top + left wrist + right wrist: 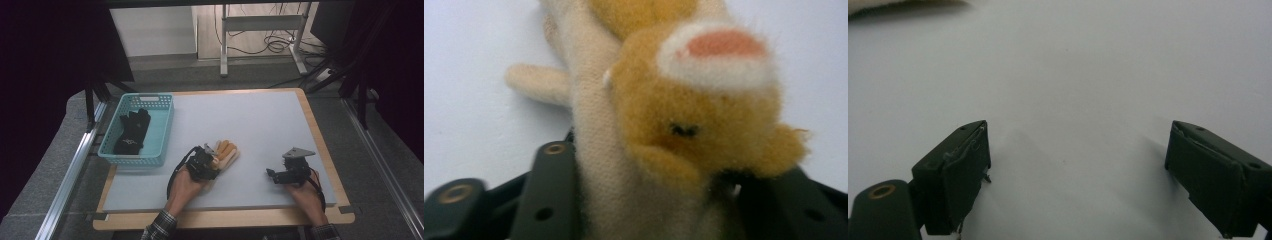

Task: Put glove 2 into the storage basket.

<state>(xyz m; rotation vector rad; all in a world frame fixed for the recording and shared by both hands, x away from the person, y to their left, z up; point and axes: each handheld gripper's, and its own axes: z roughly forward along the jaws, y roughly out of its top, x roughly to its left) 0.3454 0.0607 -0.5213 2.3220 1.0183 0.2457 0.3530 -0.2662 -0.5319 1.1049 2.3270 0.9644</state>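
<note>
Where jaws clamp, glove looks furry.

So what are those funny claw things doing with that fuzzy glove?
A person holds a claw tool in each hand. The left gripper has its jaws squeezed on a fuzzy tan and orange glove lying on the white table. The right gripper sits open over bare table, holding nothing. A black glove already lies in the blue basket at the left.
</note>
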